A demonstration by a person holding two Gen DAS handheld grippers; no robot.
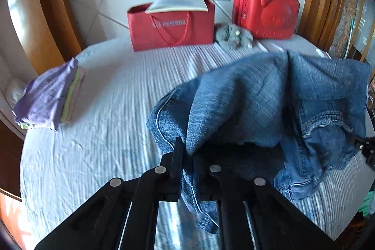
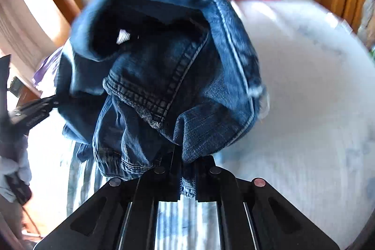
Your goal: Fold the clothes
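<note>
A pair of blue denim jeans (image 1: 257, 97) hangs bunched above the striped bed sheet (image 1: 105, 132). My left gripper (image 1: 187, 156) is shut on a fold of the denim, which spills down between its fingers. In the right wrist view the jeans (image 2: 164, 62) fill the centre, hem and seams showing, and my right gripper (image 2: 187, 161) is shut on another fold. The other tool shows at each view's edge: the right gripper (image 1: 365, 149) touching the cloth's right side, the left gripper (image 2: 35, 109) at its left side.
A stack of folded clothes, purple on top (image 1: 49, 95), lies at the bed's left. At the headboard stand a red paper bag (image 1: 171, 25), a grey fluffy item (image 1: 234, 35) and a red bear-faced case (image 1: 264, 8). Wooden frames flank the bed.
</note>
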